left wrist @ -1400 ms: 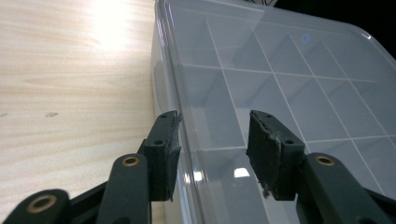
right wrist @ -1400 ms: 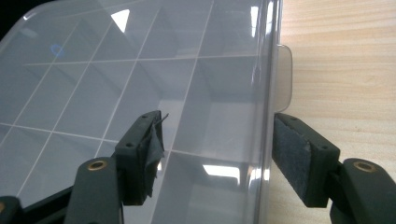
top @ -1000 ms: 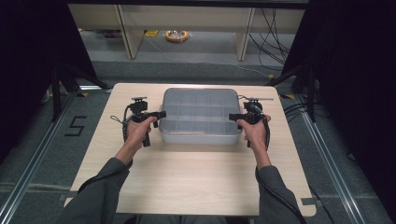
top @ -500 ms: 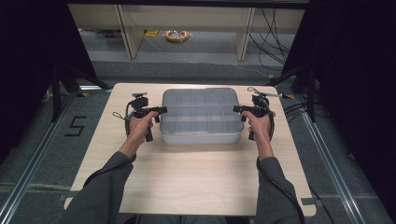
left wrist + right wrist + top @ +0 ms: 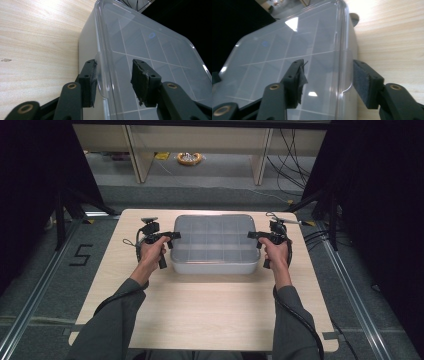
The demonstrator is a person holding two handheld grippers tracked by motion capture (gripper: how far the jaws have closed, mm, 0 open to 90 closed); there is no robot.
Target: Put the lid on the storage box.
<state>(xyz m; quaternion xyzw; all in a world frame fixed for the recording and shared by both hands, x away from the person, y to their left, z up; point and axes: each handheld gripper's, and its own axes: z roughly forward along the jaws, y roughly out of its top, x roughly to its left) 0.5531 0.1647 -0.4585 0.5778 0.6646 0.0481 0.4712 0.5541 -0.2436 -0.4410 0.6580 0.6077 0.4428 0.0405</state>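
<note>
Box (image 5: 215, 245) with clear lid (image 5: 150, 50), central on desk (image 5: 210, 315). Left gripper (image 5: 172, 236) and right gripper (image 5: 251, 235) at opposite short ends, jaws wide, straddling lid tabs (image 5: 345, 80), not yet closed. Probably light, stiff, slippery plastic; compartments apparently empty. Best held at both tabs together, squeezed evenly, lifted level to avoid flexing.

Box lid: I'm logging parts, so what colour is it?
The clear plastic lid is colourless, with a pale grid of dividers visible beneath; the left gripper view shows it best.
</note>
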